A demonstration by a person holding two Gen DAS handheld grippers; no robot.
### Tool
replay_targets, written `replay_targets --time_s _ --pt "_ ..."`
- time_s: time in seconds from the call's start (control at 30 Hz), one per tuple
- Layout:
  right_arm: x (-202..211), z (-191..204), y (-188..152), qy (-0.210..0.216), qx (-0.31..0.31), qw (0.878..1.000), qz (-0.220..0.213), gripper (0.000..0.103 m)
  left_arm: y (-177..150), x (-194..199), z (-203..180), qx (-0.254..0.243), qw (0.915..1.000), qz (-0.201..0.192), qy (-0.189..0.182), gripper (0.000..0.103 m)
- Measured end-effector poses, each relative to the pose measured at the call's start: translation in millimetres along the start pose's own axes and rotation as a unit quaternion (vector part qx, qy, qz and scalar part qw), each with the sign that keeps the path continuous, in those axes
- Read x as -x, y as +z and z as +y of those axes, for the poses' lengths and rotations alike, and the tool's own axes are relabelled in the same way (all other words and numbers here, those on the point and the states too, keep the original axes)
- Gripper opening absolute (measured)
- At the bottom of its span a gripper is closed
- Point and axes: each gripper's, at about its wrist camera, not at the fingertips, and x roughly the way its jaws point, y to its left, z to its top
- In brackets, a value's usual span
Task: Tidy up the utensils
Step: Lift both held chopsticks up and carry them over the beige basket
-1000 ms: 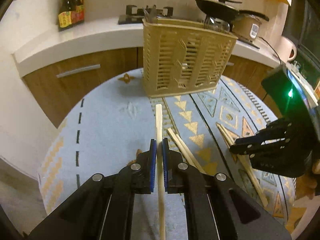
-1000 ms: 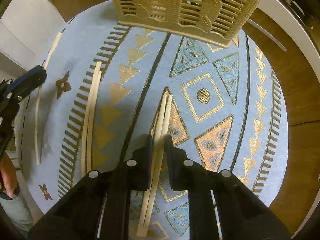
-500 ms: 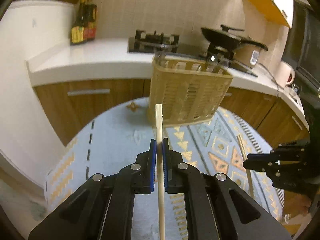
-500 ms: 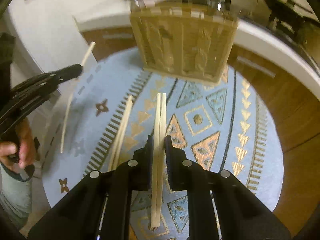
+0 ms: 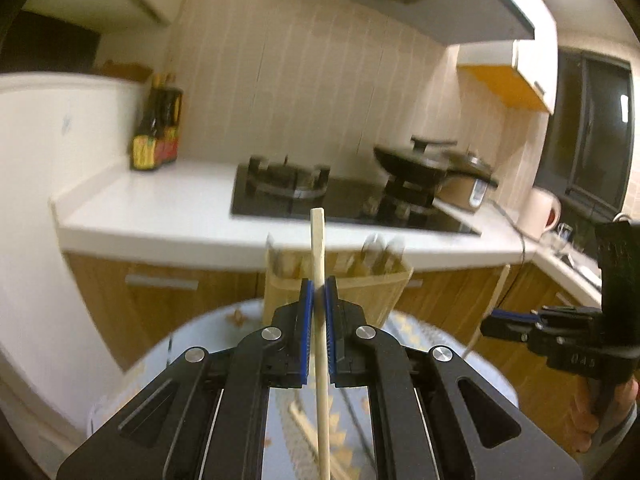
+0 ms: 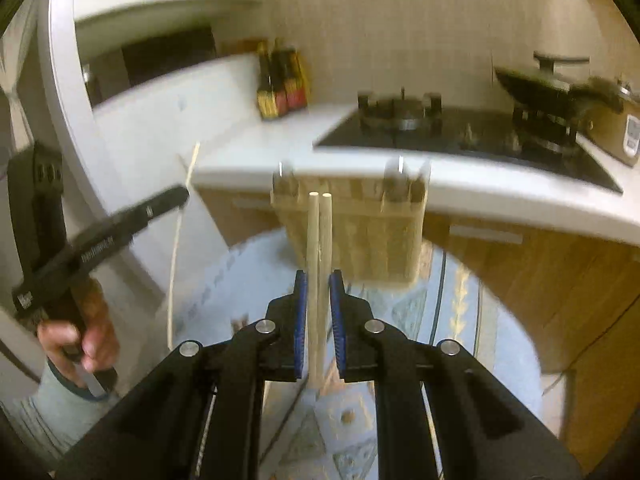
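The left tongs (image 5: 319, 312) pinched a single chopstick (image 5: 319, 264) upright, the slatted holder (image 5: 340, 288) just behind on the surface (image 5: 208, 344). The right tongs (image 6: 319, 304) clamped a chopstick pair (image 6: 319, 248). Best to hover each tip above a compartment, then lower straight before releasing.

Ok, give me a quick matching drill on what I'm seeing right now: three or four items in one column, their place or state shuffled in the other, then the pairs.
Items:
1. single chopstick
2. pair of chopsticks
3. slatted utensil basket
4. black wok

Place or state:
A. standing on the patterned table mat
B. clamped in the left gripper
C. sitting on the stove burner
D. clamped in the right gripper

Pairs: 1-B, 2-D, 3-A, 4-C
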Motion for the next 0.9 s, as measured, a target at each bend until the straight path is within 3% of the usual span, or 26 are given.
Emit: replay_targets --time_s 0.33,0.47,0.63,0.9 --pt "16.9 -3.1 98.7 -0.005 0.007 0.995 -0.1 0.01 79.4 -20.3 -12.8 -0.001 0.9951 -0.097 -0.022 0.004" --pt "10.6 -6.9 124.2 -0.035 0.025 0.992 -0.12 0.01 94.2 -38.0 -10.3 0.006 0.993 -0.115 -0.026 0.004" --pt "-13.0 -18.1 133.3 -0.074 0.042 0.989 -0.12 0.01 99.1 -67.2 -3.7 0.02 0.9911 -0.128 -0.031 0.004" --pt "-59.4 -43.3 121.9 -0.108 0.053 0.987 -0.103 0.01 84.9 -109.1 16.3 0.032 0.988 -0.151 0.005 0.004"
